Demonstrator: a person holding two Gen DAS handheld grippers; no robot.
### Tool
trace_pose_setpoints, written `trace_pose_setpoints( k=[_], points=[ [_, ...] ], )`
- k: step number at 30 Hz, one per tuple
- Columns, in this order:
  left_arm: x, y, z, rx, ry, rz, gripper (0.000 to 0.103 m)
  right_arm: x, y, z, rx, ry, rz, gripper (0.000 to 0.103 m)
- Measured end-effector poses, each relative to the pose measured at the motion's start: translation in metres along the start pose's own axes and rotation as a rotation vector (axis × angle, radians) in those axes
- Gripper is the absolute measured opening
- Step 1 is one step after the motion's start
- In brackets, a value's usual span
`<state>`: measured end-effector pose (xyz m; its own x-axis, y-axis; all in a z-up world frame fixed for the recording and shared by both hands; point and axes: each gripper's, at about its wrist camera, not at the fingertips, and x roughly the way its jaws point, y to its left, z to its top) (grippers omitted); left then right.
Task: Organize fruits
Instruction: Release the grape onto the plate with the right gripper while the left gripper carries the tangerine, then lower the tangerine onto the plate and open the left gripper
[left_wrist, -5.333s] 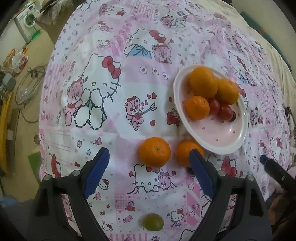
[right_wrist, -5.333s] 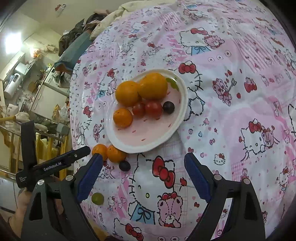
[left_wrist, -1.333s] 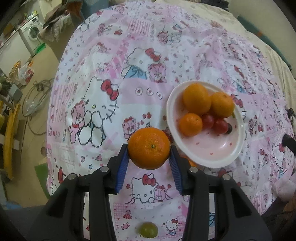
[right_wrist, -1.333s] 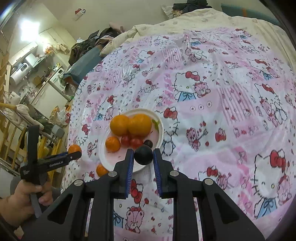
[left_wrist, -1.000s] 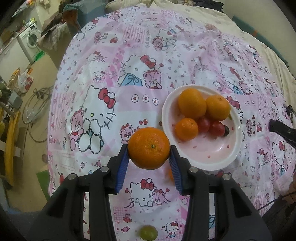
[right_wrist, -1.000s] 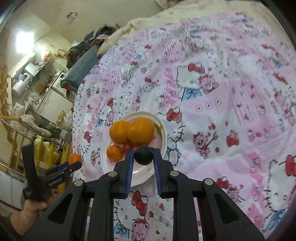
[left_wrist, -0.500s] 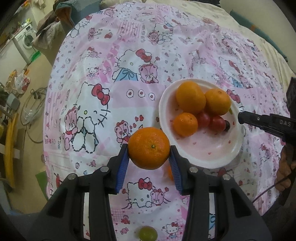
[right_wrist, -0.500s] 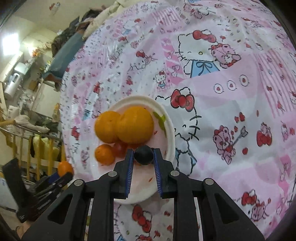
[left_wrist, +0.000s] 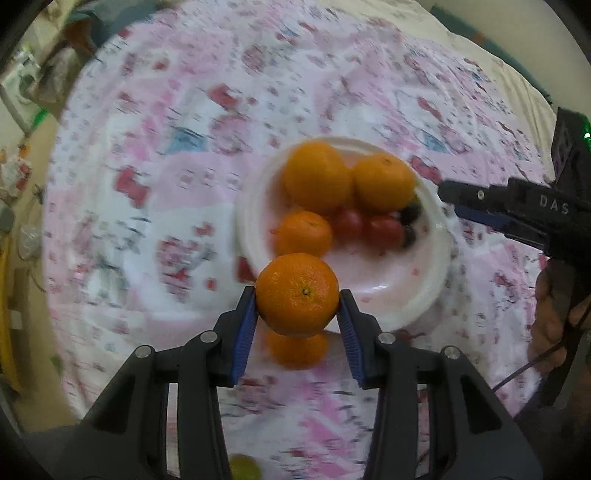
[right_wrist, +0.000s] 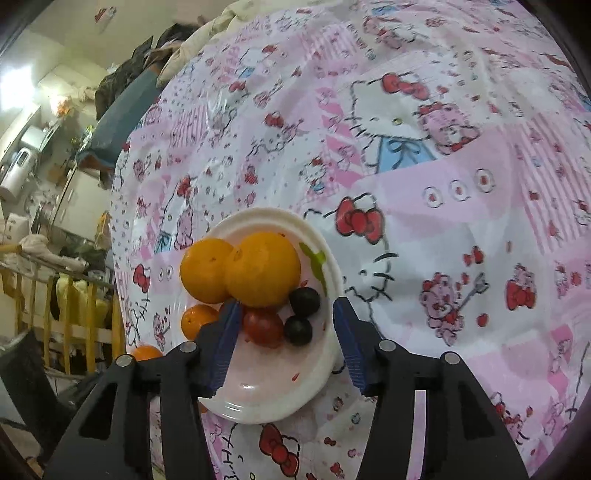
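Below left hand-held gripper (left_wrist: 297, 314), green grape (left_wrist: 243, 467)

The patterned cloth (left_wrist: 155, 229) around the white plate (left_wrist: 424, 295) smears into motion blur in the left wrist view, its cartoon prints unreadable. Below the plate, a second orange (left_wrist: 297, 350) lies mostly hidden behind the orange (left_wrist: 297, 293) clamped between blue pads. A green fruit (left_wrist: 243, 468) is cut off by the bottom edge. Right of the plate, a hand (left_wrist: 554, 317) runs out of frame. In the right wrist view, a blue pad (right_wrist: 225, 339) covers part of a small orange (right_wrist: 197, 323) and a red tomato (right_wrist: 264, 326) on the plate (right_wrist: 273, 410); left of the plate, another orange (right_wrist: 146, 352) shows only in part.
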<state>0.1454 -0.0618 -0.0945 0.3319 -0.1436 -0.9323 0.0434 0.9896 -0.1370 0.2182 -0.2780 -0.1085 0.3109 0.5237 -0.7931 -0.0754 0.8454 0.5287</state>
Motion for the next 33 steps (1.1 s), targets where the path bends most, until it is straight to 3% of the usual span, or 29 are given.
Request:
trace_pose_setpoints(
  k=[4,12,24,26,28,30,33],
  points=[
    [0.016,-0.028,0.003,0.000,0.033,-0.017,0.039,-0.015,-0.011,0.001,0.038,-0.038,-0.020,0.070],
    [0.047,-0.060,0.013,0.004,0.079,0.004,0.039,-0.034,-0.030,0.000,0.090,-0.055,-0.031,0.070],
    [0.061,-0.055,0.015,-0.051,0.104,0.016,0.041,-0.051,-0.024,0.005,0.090,-0.098,0.000,0.070],
    [0.060,-0.054,0.015,-0.051,0.106,0.031,0.052,-0.052,-0.024,0.005,0.092,-0.101,0.000,0.070],
    [0.054,-0.054,0.015,-0.050,0.091,0.031,0.077,-0.051,-0.025,0.005,0.096,-0.101,0.000,0.070],
    [0.047,-0.055,0.014,-0.040,0.069,0.020,0.083,-0.051,-0.025,0.005,0.096,-0.101,-0.004,0.070],
    [0.038,-0.056,0.015,-0.021,0.062,0.024,0.083,-0.050,-0.023,0.004,0.089,-0.099,-0.006,0.070]
  ],
)
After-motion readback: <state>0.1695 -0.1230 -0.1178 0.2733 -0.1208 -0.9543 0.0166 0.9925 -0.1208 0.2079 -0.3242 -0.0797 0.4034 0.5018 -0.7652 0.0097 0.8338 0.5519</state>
